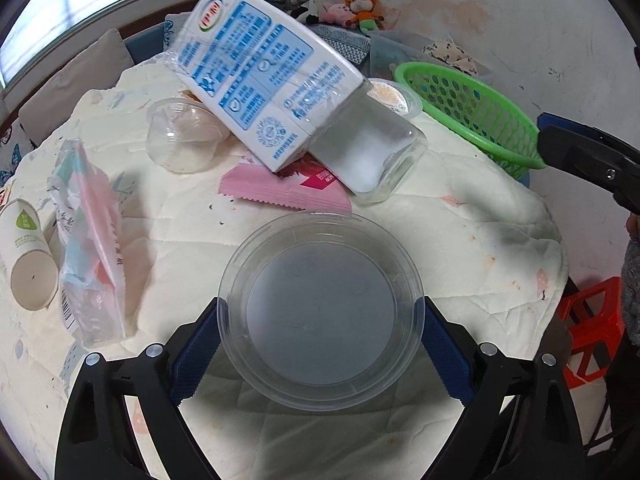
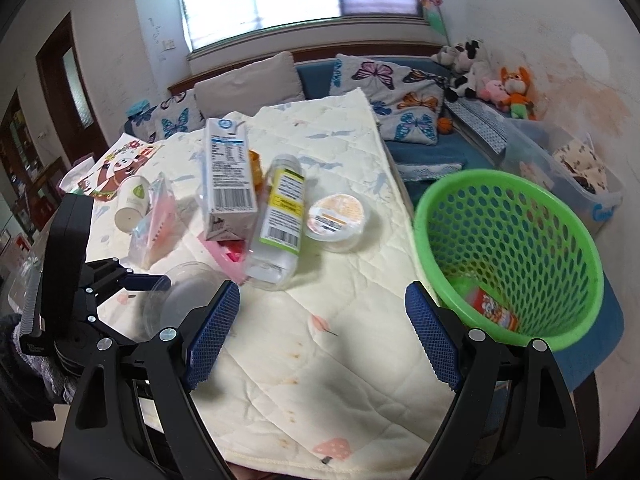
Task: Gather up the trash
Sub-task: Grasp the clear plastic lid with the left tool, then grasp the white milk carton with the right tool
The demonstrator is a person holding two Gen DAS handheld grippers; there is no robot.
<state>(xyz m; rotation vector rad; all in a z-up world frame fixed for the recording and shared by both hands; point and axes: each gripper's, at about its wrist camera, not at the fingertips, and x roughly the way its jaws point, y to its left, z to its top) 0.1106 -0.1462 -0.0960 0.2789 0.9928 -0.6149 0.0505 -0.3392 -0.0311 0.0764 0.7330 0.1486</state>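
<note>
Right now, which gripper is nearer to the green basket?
Right. The right gripper is open over the quilt, its one finger just beside the green basket. The left gripper is farther across the table, around a clear round lid.

clear lid (image 1: 320, 312): round, flat, between the left fingers (image 1: 200, 344)
basket (image 2: 516, 248): green, perforated, tilted, just beyond the right fingers (image 2: 432, 344)

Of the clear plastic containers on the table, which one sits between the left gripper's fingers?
The wide, shallow round clear tub, nearest the camera; the small clear cup lies farther off.
</note>
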